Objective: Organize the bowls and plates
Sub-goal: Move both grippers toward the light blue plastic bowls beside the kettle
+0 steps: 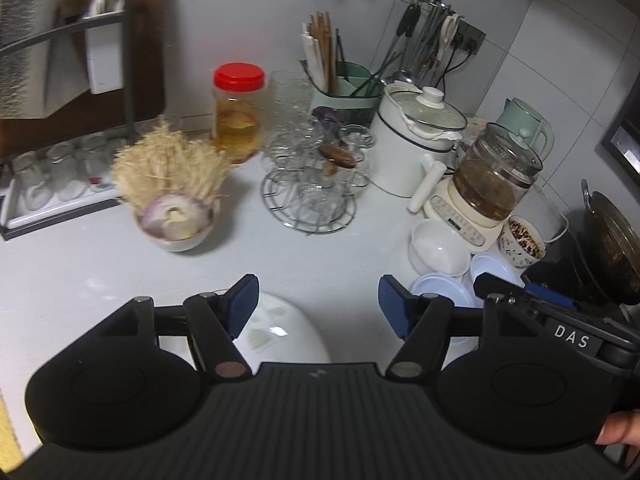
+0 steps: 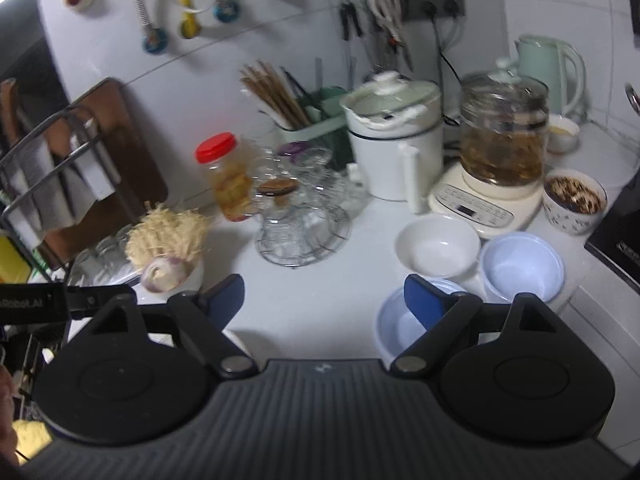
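Note:
My left gripper (image 1: 318, 304) hangs open over the white counter, with nothing between its blue pads. A white plate (image 1: 280, 332) lies flat under its left finger. To the right is a cluster of bowls: a white bowl (image 1: 438, 248), two pale blue bowls (image 1: 440, 292) (image 1: 494, 268), and a patterned bowl (image 1: 522, 242) holding dark food. My right gripper (image 2: 324, 296) is also open and empty. Its right finger hovers above the near pale blue bowl (image 2: 400, 320). Beyond it sit the white bowl (image 2: 438, 246), the second blue bowl (image 2: 522, 266) and the patterned bowl (image 2: 574, 200).
A small bowl with an onion and dried roots (image 1: 176, 220) stands at left. Behind are a red-lidded jar (image 1: 238, 112), glass cups on a wire stand (image 1: 310, 184), a white pot (image 1: 416, 144) and a glass kettle on its base (image 1: 492, 176). A dark wok (image 1: 612, 240) is at right, a dish rack (image 1: 60, 184) at left.

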Available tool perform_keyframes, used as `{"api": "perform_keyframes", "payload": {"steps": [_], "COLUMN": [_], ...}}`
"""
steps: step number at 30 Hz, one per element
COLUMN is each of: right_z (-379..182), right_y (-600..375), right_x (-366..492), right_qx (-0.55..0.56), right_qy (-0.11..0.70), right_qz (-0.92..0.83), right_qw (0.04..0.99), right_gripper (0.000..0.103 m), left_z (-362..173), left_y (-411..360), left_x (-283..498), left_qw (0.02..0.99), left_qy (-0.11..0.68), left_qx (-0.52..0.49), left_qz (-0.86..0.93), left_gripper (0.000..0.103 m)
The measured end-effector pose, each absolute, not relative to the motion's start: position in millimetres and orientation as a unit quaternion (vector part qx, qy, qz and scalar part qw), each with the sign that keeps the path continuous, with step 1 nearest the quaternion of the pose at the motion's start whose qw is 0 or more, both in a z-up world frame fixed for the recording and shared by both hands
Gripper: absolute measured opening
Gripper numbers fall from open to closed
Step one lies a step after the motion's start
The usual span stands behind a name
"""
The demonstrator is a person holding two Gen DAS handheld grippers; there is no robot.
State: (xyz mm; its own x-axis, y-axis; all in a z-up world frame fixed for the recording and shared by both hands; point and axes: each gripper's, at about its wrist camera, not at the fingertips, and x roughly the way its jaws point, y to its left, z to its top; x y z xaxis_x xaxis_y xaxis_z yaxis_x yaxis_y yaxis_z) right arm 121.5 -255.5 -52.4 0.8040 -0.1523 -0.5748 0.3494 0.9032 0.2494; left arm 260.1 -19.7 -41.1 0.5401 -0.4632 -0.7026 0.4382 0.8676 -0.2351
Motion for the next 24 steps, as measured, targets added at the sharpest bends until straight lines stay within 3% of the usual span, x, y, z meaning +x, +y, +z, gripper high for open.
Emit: {"api": "perform_keyframes", "payload": {"steps": [15, 24], "right_z": [-98.6, -130.1], "right_y": [-364.2, -394.6], "right_x": [113.6, 117.6], "right_qx": [0.248, 0.271], "right_qy": [0.314, 0.342], "right_qz": [-0.166, -0.154], "right_qw": [0.901, 0.886], "right_gripper": [0.088, 0.087], "left_z": [-86.5, -131.6], "left_y": [-141.5, -175.9], "left_x": [280.8, 295.7], "left_qw": [0.848, 0.831], "left_qy": [0.441, 0.478], "left_qx": [-0.002, -0.013], "left_qz": [-0.293, -0.283], "left_gripper": [0.071, 0.071]}}
